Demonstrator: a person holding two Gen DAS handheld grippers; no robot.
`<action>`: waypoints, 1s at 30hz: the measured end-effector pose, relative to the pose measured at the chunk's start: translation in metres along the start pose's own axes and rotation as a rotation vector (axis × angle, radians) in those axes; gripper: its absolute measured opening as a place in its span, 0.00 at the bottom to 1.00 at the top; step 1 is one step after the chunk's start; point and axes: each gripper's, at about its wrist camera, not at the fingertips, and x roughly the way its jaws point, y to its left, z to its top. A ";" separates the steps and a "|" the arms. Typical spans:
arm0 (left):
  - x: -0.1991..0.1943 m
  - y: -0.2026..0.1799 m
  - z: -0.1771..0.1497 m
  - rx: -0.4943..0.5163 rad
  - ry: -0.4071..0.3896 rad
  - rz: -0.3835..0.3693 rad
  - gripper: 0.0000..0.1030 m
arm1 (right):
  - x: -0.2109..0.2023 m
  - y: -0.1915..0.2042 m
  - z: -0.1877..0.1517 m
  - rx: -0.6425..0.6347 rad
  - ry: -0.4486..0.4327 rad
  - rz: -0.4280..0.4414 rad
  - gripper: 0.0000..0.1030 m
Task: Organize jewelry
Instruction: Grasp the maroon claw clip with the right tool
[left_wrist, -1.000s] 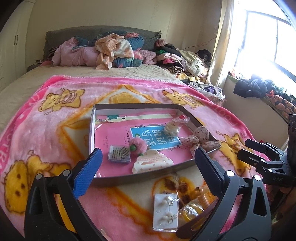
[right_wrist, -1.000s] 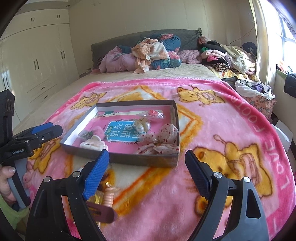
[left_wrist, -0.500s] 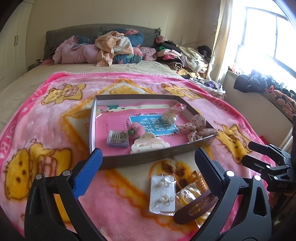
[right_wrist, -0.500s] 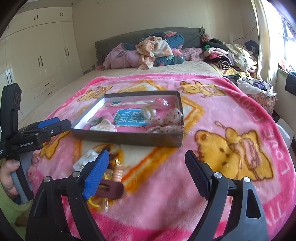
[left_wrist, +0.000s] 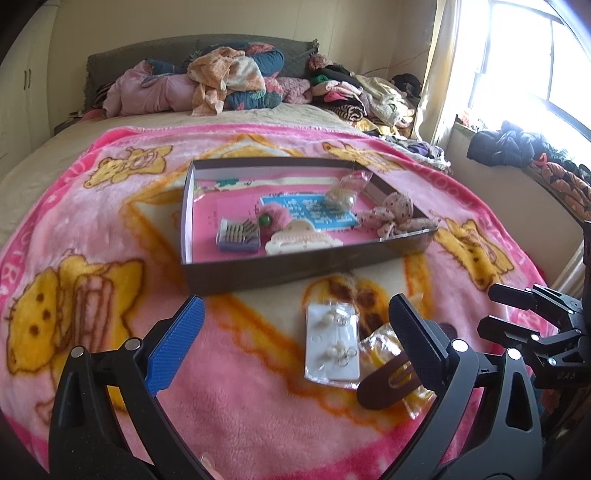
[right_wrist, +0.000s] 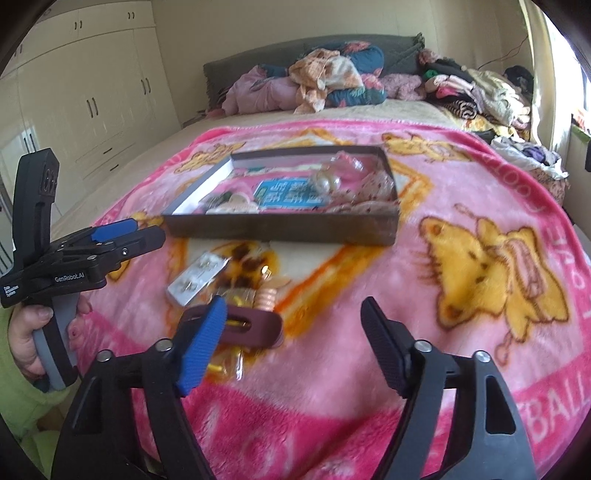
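Observation:
A shallow dark box (left_wrist: 295, 264) (right_wrist: 280, 227) lies on the pink blanket and holds hair clips, a bow and small bagged pieces. In front of it lie a white earring card (left_wrist: 332, 343) (right_wrist: 197, 277), a brown hair clip (left_wrist: 388, 380) (right_wrist: 255, 326), a bag of yellow pieces (left_wrist: 380, 343) and a coiled orange tie (right_wrist: 267, 297). My left gripper (left_wrist: 295, 306) (right_wrist: 122, 236) hovers open over the card, gripping nothing. My right gripper (right_wrist: 294, 302) (left_wrist: 487, 310) hangs just right of the brown clip with its jaws closing; the pads press on nothing.
A pile of clothes and bedding (left_wrist: 229, 85) fills the head of the bed. More clothes (left_wrist: 517, 144) lie on the sill by the window at the right. White wardrobes (right_wrist: 85, 96) stand at the left. A hand in a green sleeve (right_wrist: 26, 332) holds the left gripper.
Both grippers have come down and closer to the loose pieces in front of the box. The right jaws have narrowed. The brown clip now lies beside the right gripper's blue finger.

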 end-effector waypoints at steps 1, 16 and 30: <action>0.001 0.000 -0.001 0.001 0.005 -0.001 0.89 | 0.001 0.001 -0.001 0.000 0.007 0.006 0.65; 0.007 0.004 -0.022 0.004 0.068 -0.018 0.88 | 0.031 -0.001 -0.010 0.097 0.108 0.089 0.38; 0.025 -0.004 -0.026 0.003 0.115 -0.064 0.88 | 0.023 -0.011 -0.006 0.133 0.063 0.119 0.04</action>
